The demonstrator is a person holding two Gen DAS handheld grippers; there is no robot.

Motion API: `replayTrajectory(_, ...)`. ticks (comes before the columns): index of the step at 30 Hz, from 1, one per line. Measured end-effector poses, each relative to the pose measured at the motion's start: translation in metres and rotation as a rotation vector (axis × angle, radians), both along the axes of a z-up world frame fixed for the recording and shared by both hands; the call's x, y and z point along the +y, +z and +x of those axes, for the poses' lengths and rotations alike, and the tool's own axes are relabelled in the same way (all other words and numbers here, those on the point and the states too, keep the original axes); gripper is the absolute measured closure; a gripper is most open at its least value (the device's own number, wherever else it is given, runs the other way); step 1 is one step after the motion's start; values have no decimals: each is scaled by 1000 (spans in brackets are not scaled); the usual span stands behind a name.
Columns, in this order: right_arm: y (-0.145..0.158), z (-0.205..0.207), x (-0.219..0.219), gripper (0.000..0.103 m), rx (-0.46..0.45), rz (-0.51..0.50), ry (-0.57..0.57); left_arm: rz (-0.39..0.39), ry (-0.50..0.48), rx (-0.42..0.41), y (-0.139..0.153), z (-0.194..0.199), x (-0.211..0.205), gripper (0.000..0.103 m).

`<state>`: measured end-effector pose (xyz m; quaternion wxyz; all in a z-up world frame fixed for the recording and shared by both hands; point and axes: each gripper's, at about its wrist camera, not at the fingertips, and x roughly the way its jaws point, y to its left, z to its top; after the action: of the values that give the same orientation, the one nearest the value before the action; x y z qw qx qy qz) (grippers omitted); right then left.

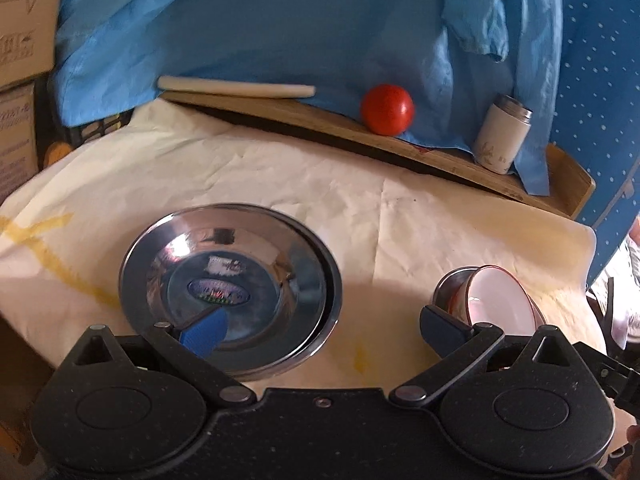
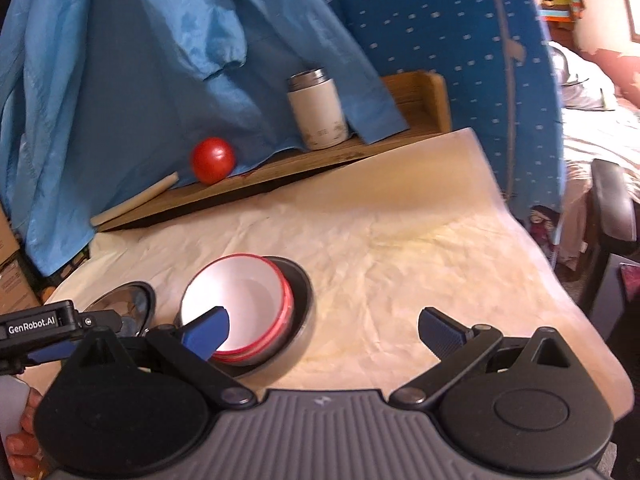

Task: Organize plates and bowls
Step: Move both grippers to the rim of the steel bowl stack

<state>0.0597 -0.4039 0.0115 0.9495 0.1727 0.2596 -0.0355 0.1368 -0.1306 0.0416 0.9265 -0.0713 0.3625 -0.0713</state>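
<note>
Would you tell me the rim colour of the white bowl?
Red; the white bowl shows it best in the right wrist view.

1. I see stacked steel plates (image 1: 230,280), shiny and upright, flat on the cream cloth at left; a blue oval sticker marks the centre of the top plate.
2. To the right, apart from them, red-rimmed white bowls (image 2: 240,308) sit nested, tilted, inside a steel bowl (image 2: 300,320).
</note>
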Motion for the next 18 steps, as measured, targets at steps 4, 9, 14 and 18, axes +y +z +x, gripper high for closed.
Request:
replayTrajectory(4,1,-2,-3,0,8,-3,-53,36,-70,2,4,11,-8,1)
replayTrajectory(9,0,7,-5,0,21,-5,-104,85,-130,3,2,29,-16,1)
replayTrajectory(14,-6,20,-2,0,57,-59,-111,74,-233,74,-3,52,-23,1)
replayTrajectory(18,-3,26,-2,0,75,-120,-103,65,-311,113,-4,64,-29,1)
